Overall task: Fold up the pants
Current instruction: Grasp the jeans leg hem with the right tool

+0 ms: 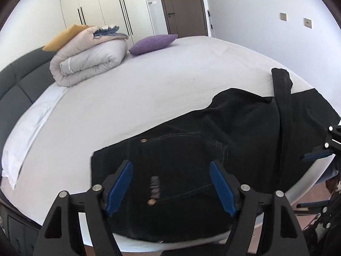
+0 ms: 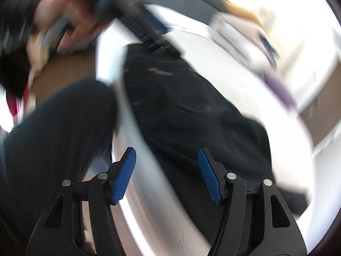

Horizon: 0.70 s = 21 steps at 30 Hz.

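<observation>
Black pants (image 1: pixel 191 149) lie spread on the near edge of the bed (image 1: pixel 149 85), waistband with copper rivets toward me and one leg strip reaching back at the right. My left gripper (image 1: pixel 171 186) is open and empty, hovering just above the waist area. My right gripper (image 2: pixel 167 176) is open and empty over the bed edge and the pants (image 2: pixel 181 106); this view is motion-blurred. The right gripper also shows at the right edge of the left wrist view (image 1: pixel 319 155).
A rolled duvet (image 1: pixel 89 57), a yellow pillow (image 1: pixel 61 37) and a purple cushion (image 1: pixel 152 43) sit at the bed's far side. A dark headboard (image 1: pixel 19 79) runs left. Wardrobes and a brown door (image 1: pixel 181 6) stand behind. The person's dark-clad leg (image 2: pixel 53 138) is beside the bed.
</observation>
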{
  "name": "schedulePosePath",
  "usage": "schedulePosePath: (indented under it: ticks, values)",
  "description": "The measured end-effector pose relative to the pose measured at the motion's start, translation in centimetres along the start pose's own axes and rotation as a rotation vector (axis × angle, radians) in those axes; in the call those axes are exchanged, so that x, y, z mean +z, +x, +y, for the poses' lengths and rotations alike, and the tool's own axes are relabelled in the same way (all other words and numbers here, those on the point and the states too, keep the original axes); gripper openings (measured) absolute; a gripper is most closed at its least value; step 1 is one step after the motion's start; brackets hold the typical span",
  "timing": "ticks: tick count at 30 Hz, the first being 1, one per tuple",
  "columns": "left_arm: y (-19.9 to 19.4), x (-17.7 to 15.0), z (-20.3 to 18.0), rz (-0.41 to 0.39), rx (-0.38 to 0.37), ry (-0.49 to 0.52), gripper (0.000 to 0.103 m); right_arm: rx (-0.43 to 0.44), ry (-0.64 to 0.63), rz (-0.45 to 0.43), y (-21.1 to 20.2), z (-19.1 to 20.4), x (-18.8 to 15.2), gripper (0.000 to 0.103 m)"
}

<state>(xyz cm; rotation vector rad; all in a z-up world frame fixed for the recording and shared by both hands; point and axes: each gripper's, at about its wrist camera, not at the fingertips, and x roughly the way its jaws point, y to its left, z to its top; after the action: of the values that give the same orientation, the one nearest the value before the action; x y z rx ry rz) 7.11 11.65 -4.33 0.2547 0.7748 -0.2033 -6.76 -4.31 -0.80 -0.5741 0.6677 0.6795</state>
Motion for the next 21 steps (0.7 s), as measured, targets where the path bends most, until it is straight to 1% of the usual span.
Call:
schedulePosePath:
  ticks: [1, 2, 4, 5, 6, 8, 9, 10, 11, 12, 13, 15, 17, 21]
  values:
    - [1.5, 0.5, -0.9, 0.026, -0.002, -0.002, 0.060, 0.012, 0.168, 0.009, -0.7, -3.4, -0.6, 0.059]
    - [3.0, 0.7, -1.7, 0.062, -0.012, 0.003, 0.058, 0.019, 0.304, 0.016, -1.3, -6.4, -1.5, 0.059]
    - [6.9, 0.1, -3.5, 0.197, -0.048, 0.006, 0.044, 0.030, 0.556, 0.002, -2.7, -12.4, -3.9, 0.060]
    - [8.4, -0.7, -4.3, 0.248, -0.062, -0.008, 0.043, 0.032, 0.695, -0.014, -3.5, -15.6, -5.6, 0.060]
    - [8.9, -1.3, -4.2, 0.238, -0.063, -0.042, 0.043, 0.041, 0.865, -0.041, -4.5, -19.4, -8.0, 0.060]
    - [8.9, -1.7, -3.1, 0.220, -0.103, -0.146, 0.043, 0.081, 1.109, -0.120, -5.8, -24.7, -12.3, 0.060]
    - [8.9, -1.9, -2.5, 0.221, -0.124, -0.190, 0.044, 0.087, 1.219, -0.159, -6.3, -27.2, -14.5, 0.060]
    - [9.1, -2.1, -2.3, 0.221, -0.135, -0.209, 0.044, 0.072, 1.317, -0.189, -6.7, -29.4, -16.6, 0.060]
    - [9.2, -2.1, -2.3, 0.219, -0.139, -0.213, 0.044, 0.064, 1.388, -0.213, -6.9, -31.0, -18.2, 0.061]
    - [9.2, -2.1, -2.4, 0.218, -0.138, -0.211, 0.045, 0.078, 1.461, -0.251, -6.9, -32.8, -19.9, 0.061]
    - [9.3, -2.1, -2.5, 0.217, -0.135, -0.211, 0.045, 0.089, 1.498, -0.269, -6.7, -33.8, -20.9, 0.061]
    - [9.6, -2.1, -2.6, 0.215, -0.129, -0.206, 0.045, 0.085, 1.604, -0.270, -5.8, -35.9, -22.9, 0.061]
    - [9.6, -2.1, -2.7, 0.214, -0.131, -0.209, 0.045, 0.117, 1.653, -0.284, -4.8, -37.6, -24.2, 0.059]
    - [9.9, -2.4, -2.6, 0.213, -0.145, -0.224, 0.045, 0.124, 1.738, -0.280, -2.8, -39.0, -25.7, 0.059]
